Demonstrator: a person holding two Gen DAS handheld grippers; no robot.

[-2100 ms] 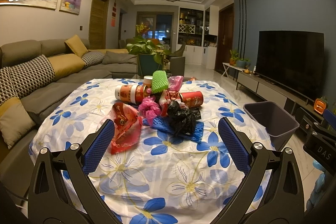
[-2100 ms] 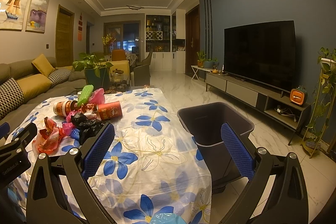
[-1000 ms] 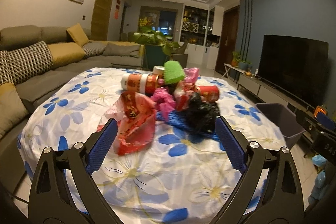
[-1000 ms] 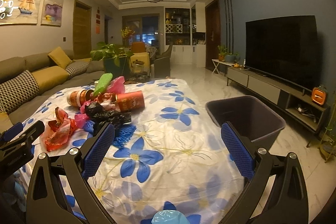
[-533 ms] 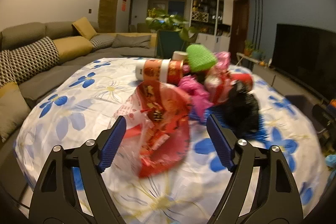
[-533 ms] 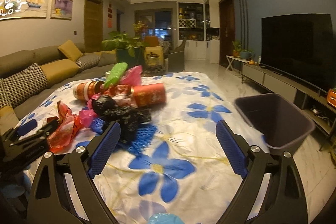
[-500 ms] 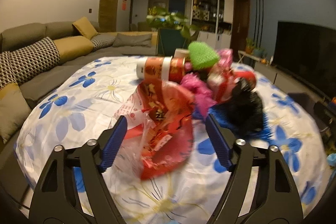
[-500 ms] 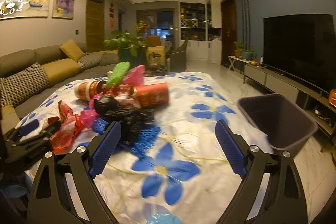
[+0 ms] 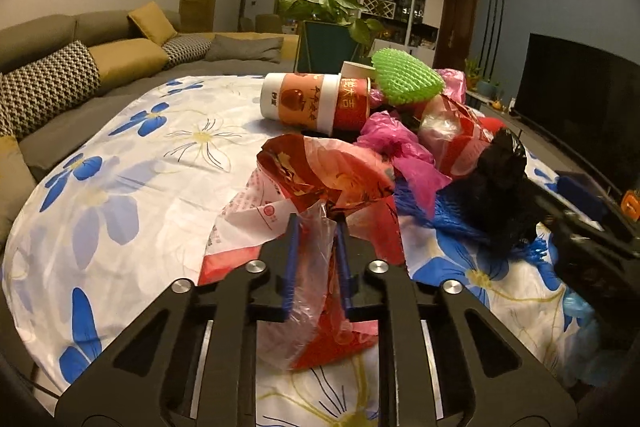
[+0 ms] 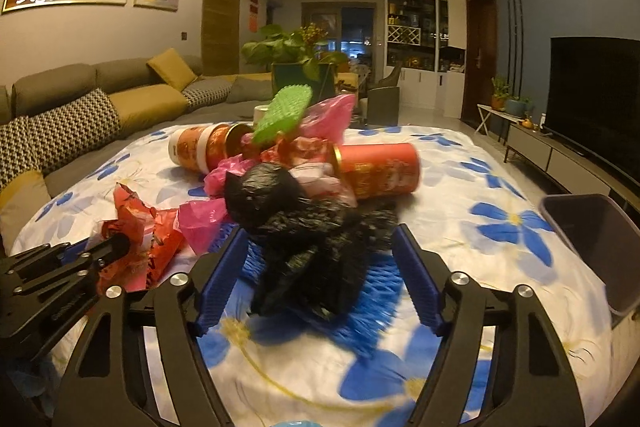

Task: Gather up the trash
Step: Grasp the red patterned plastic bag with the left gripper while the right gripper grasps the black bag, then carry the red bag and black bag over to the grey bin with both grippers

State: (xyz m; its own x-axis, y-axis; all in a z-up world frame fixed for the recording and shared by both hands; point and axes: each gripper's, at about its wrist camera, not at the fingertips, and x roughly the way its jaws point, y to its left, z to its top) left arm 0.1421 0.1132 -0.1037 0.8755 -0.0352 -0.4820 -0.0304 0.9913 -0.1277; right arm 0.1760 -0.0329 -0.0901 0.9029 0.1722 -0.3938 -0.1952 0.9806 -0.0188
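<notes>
A heap of trash lies on the flowered tablecloth [image 9: 132, 155]. My left gripper [image 9: 316, 223] is shut on the crumpled red plastic bag [image 9: 332, 183], pinching its clear edge between the blue pads. In the right wrist view my right gripper [image 10: 320, 239] stands open, its fingers on either side of the black plastic bag [image 10: 304, 231], which rests on blue foam netting [image 10: 376, 287]. Behind it lie a red can [image 10: 380, 169], orange-and-white cups [image 10: 200, 151], pink bags [image 10: 328, 115] and a green foam net [image 10: 284, 113]. The left gripper [image 10: 116, 247] shows at the left, on the red bag [image 10: 140, 223].
A dark grey bin [image 10: 592, 239] stands on the floor off the table's right edge. A sofa with cushions [image 10: 100, 115] runs along the left. A potted plant [image 10: 296, 63] is behind the table, a TV [image 10: 596, 103] and low cabinet on the right.
Both grippers moved forward and down toward the heap. The left gripper went from wide open to shut on the red bag. The right gripper narrowed around the black bag.
</notes>
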